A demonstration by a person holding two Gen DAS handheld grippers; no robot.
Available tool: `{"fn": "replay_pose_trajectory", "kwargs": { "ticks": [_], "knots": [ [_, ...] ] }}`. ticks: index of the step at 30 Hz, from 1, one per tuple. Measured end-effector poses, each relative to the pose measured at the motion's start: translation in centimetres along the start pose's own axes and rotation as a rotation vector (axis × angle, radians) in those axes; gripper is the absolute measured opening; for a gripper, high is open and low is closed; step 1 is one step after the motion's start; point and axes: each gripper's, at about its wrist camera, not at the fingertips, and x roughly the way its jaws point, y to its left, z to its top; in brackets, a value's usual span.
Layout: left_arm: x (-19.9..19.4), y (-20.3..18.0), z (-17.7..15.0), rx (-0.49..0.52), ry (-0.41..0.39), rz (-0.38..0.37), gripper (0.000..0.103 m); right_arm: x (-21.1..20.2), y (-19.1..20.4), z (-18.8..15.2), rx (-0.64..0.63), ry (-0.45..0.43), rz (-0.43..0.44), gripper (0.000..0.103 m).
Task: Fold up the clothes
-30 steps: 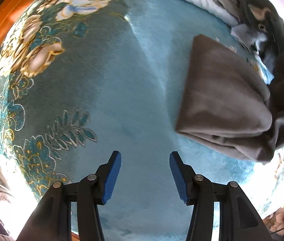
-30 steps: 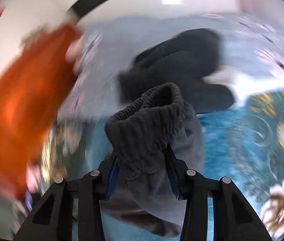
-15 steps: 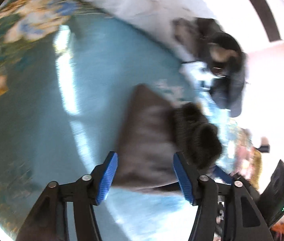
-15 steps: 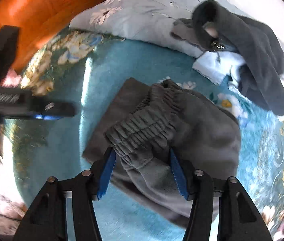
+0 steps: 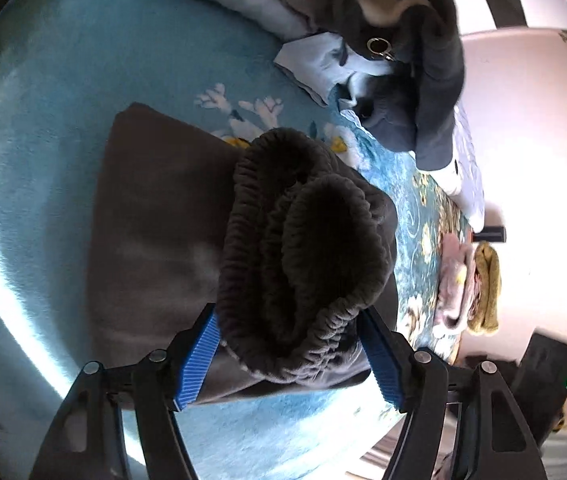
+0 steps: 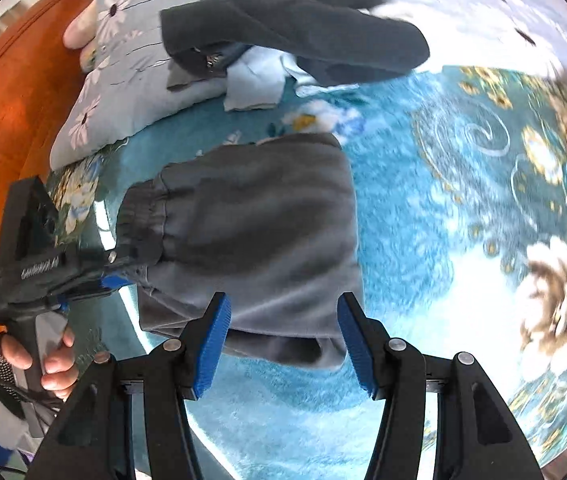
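**Waistband gathered between the left tongs**

Waistband first: the left tongs (image 5: 289,354) stand spread with the bunched elastic waistband (image 5: 303,248) of the grey fleece sweatpants (image 6: 251,224) between their blue pads (image 5: 197,360); whether they already bite the cloth I cannot tell for sure, since the gap looks wide. The right tongs (image 6: 283,344) are spread and hold nothing, hovering just above the near edge of the sweatpants. The sweatpants lie partly folded on the teal flowered bedspread (image 6: 443,208), waistband end doubled back over the flat part. Beyond the sweatpants sits a heap of dark grey and pale blue clothes (image 5: 395,52); to their right, near the bed's edge, a small pink and mustard stack (image 5: 469,288).

To do this fold well, I judge the left tongs should take both layers of elastic squarely, lay the waistband flush with the far fold, and let the right tongs press the near edge flat so nothing slides.
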Motion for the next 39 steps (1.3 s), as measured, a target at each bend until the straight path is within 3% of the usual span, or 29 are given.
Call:
{"fn": "replay_pose_trajectory", "kwargs": {
  "ticks": [6,10,15,18,21,24,28,34,39],
  "knots": [
    [0.9,-0.6,0.3,-0.021,-0.047,0.070,0.068,0.6,-0.2,-0.5,0.060,0.032,0.010,0.057],
    [0.4,-1.1,0.0,-0.019,-0.090,0.070,0.046,0.5,-0.5,-0.3,0.077,0.032,0.010,0.057],
    [-2.3,-2.4,-1.2,0.006,-0.123,0.024,0.036,-0.3,-1.1,-0.1,0.129,0.014,0.035,0.057],
    [-4.6,-1.1,-2.2,0.001,-0.160,0.007,0.036,-0.9,-0.9,0.1,0.141,0.002,0.047,0.057],
    [-5.3,2.2,-2.6,-0.036,-0.178,0.046,0.036,-0.9,-0.3,0.4,0.121,0.005,0.060,0.057],
    [-3.8,6.0,-2.3,-0.082,-0.163,0.091,0.036,0.0,0.8,0.7,0.083,0.029,0.062,0.057],
    [-2.4,9.6,-2.2,-0.182,-0.147,0.050,0.037,0.5,2.8,1.5,0.028,0.025,0.103,0.057],
    [-2.7,8.3,-2.0,-0.124,-0.129,0.093,0.044,2.3,5.0,2.8,-0.065,0.021,0.146,0.057],
    [-2.7,7.4,-1.9,-0.075,-0.122,0.134,0.046,4.5,4.8,3.8,-0.053,0.043,0.106,0.057]
  ]
}}
